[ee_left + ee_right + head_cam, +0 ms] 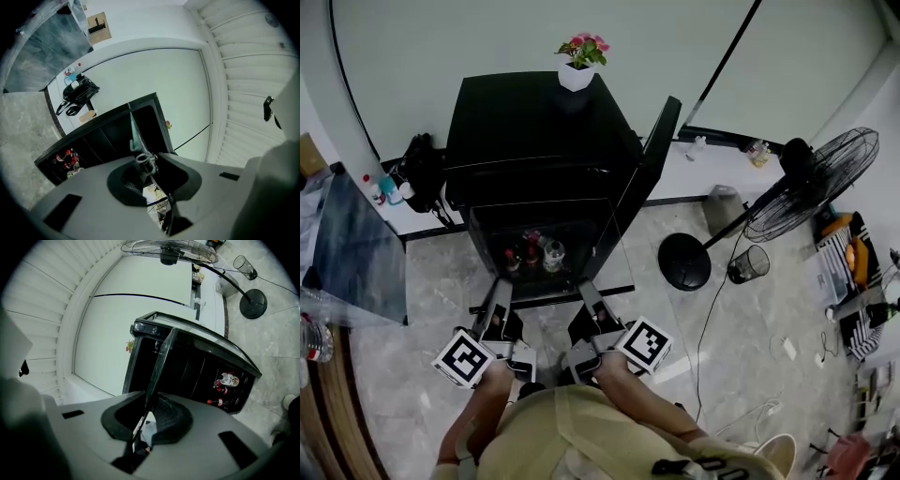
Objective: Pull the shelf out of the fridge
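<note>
Clamped the shelf [548, 298] in left gripper [500, 292] and right gripper [586, 292] before the fridge [534, 141]; likely needed 1 final level pull.

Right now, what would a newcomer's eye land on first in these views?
The glass shelf stands out first: the left tongs and the right tongs are both clamped on it in front of the open black fridge. Next come the pink potted flowers on the fridge's top and the standing fan on the floor to its right.
</note>
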The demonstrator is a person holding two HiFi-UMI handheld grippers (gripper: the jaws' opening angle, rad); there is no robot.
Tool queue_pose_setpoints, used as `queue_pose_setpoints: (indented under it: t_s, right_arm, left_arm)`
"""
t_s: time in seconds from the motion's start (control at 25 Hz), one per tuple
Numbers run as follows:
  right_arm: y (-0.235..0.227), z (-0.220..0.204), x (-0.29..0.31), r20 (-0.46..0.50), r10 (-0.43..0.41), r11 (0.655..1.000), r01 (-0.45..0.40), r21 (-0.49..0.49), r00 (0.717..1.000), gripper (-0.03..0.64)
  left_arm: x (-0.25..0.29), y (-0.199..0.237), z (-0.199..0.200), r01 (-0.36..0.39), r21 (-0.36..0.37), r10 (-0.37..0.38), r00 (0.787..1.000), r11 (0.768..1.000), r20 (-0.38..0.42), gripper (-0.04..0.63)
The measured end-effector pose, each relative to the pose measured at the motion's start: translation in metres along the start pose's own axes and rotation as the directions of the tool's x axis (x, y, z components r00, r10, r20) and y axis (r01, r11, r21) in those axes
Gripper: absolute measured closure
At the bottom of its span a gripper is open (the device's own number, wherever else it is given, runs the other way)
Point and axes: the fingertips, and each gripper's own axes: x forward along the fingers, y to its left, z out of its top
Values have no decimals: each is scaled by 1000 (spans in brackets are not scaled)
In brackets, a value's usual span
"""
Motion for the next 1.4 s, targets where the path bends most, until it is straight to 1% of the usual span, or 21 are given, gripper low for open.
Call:
queue_pose_setpoints:
  t_s: [0.12, 0.44, 0.88, 1.08, 1.4]
  right_arm:
    - [10, -2, -2, -1, 25, 1000, -25, -15, 1000, 562]
    - [34, -10, -3, -39, 67, 995, -70, -66, 997, 552]
    - [65, -19, 0, -87, 132, 988, -138, -66, 987, 549]
    - [67, -20, -1, -98, 133, 987, -141, -79, 986, 549]
    - [64, -20, -1, -107, 131, 986, -140, -85, 986, 549]
  left_arm:
    - [-4, -6, 4, 13, 6, -13, 1000, 1000, 5, 523]
    - [-17, -19, 17, 7, 10, -7, 1000, 1000, 19, 523]
    - [-31, -38, 37, 9, 23, -10, 998, 1000, 58, 523]
    - [-34, -40, 37, 12, 18, -14, 997, 1000, 75, 523]
    - [-35, -36, 35, -2, 8, 1, 997, 1000, 78, 523]
